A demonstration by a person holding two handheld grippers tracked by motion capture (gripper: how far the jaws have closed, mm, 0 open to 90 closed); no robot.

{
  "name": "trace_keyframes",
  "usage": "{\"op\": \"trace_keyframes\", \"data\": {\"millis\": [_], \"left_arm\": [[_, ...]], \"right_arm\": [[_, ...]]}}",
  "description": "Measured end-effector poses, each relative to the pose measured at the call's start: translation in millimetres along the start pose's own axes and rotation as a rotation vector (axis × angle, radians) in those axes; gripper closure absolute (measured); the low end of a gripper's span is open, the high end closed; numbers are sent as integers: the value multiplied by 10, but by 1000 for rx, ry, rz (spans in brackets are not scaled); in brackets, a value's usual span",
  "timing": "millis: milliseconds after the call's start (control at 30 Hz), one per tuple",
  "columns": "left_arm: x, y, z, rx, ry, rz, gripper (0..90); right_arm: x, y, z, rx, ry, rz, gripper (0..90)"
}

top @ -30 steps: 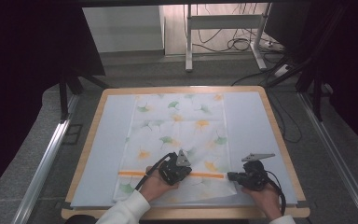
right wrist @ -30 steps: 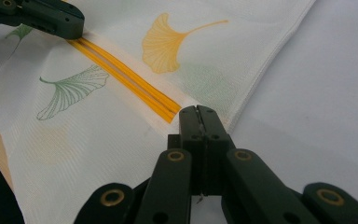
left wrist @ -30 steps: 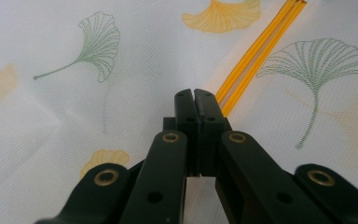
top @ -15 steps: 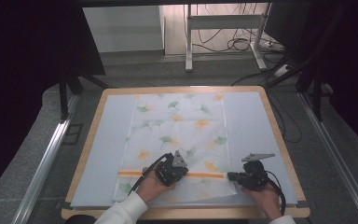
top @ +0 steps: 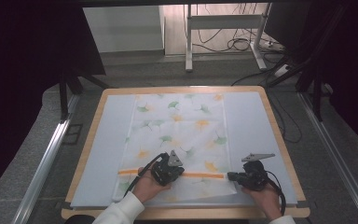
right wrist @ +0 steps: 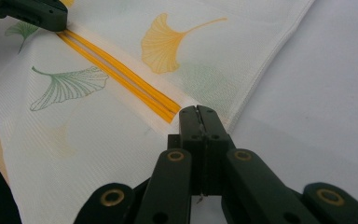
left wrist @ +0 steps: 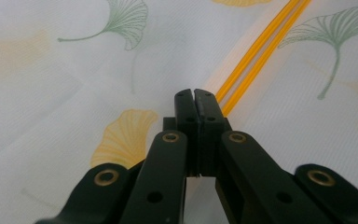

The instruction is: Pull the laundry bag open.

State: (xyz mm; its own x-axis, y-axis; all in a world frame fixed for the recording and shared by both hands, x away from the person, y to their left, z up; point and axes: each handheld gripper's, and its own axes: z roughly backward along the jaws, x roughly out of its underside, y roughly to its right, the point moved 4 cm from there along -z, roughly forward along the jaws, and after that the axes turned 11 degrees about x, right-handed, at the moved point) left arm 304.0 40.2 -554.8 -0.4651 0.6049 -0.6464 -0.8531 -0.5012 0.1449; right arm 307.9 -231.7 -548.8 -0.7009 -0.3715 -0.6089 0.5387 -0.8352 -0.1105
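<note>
Working a white mesh laundry bag printed with ginkgo leaves (top: 177,135) along its orange zipper (top: 200,175), near the front edge of the wooden table (top: 279,140).

The zipper's long axis runs left to right, parallel to that front edge. The left claw (top: 179,170) sits on the zipper about midway along it, jaws pressed together; whether they pinch the zipper pull cannot be told. The right claw (top: 230,176) is closed at the zipper's right end by the bag's right edge, seemingly clamping the fabric there. From the left claw the unworked length lies toward the right claw. Against the frame a second earlier, the left claw has edged slightly rightward; the right is unmoved.
</note>
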Motion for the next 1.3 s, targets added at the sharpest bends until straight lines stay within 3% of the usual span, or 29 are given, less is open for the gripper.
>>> {"op": "trace_keyframes", "data": {"millis": [1300], "left_arm": [[340,-239,328,-30,-17,76,900]], "right_arm": [[4,-4,2,6,3,-2,897]]}}
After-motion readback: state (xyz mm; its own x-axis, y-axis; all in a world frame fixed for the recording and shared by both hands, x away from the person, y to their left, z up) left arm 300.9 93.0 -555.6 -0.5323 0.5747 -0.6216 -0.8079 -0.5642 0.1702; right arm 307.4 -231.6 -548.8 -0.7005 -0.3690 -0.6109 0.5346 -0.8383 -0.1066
